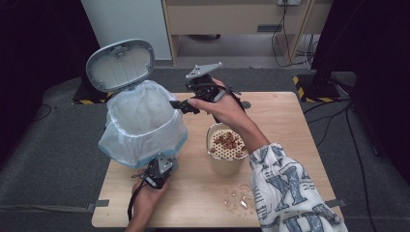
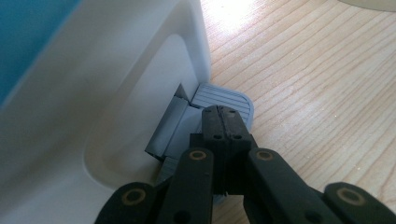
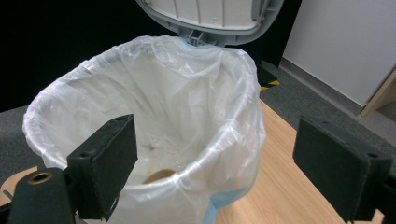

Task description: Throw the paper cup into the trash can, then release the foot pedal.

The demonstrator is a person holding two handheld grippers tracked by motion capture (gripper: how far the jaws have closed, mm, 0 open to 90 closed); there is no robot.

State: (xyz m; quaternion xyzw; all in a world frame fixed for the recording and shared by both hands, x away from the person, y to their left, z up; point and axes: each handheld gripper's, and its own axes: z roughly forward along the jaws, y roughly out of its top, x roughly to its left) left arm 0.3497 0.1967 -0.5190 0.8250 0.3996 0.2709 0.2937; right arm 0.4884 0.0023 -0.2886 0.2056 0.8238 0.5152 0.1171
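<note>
A white pedal bin (image 1: 145, 121) lined with a thin plastic bag (image 3: 154, 107) stands on the left of the table, its grey lid (image 1: 121, 64) tipped up. My left gripper (image 1: 158, 172) is low at the bin's foot; its jaws are shut with nothing between them, and its tip (image 2: 223, 114) rests on the grey ribbed pedal (image 2: 224, 97). My right gripper (image 1: 183, 105) hovers at the bin's right rim, open and empty (image 3: 224, 158), looking into the bag. Something round and brown (image 3: 159, 176) lies at the bag's bottom.
A cream tub (image 1: 226, 162) with a perforated insert holding brown bits (image 1: 226, 141) stands right of the bin. A wet, shiny patch (image 1: 238, 197) is near the table's front edge. Grey carpet surrounds the wooden table (image 1: 285, 125).
</note>
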